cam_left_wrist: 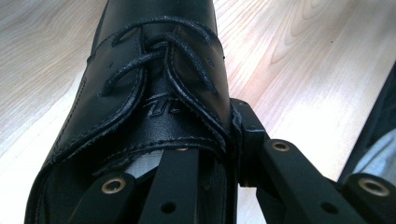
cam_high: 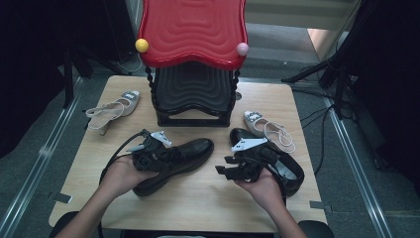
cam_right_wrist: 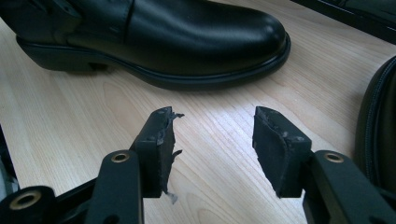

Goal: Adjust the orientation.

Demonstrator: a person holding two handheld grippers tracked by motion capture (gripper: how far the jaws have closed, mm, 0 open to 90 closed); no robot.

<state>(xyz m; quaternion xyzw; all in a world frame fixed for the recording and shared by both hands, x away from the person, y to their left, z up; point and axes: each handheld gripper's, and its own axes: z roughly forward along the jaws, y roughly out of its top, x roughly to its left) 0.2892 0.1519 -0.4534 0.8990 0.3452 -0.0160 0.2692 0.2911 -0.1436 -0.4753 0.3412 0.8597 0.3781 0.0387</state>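
Holding the left black shoe (cam_high: 173, 161) by its collar, left gripper (cam_high: 148, 154) pinching the side edge by the laces, one jaw inside and one outside. Sitting in the middle of the wooden table (cam_high: 208, 198), toe pointing to the black and red shoe rack (cam_high: 193, 59). Waiting wide open with nothing in it, right gripper (cam_right_wrist: 212, 149), low over bare table between this shoe and the other black shoe (cam_high: 285, 166) on the right. Probably tidying shoes onto the rack. Better to keep the pinch firm, lift slowly, keep the shoe level. Bringing the open gripper under the toe to help, maybe. Watching out for the pale strappy shoes (cam_high: 113, 109) beside the rack.
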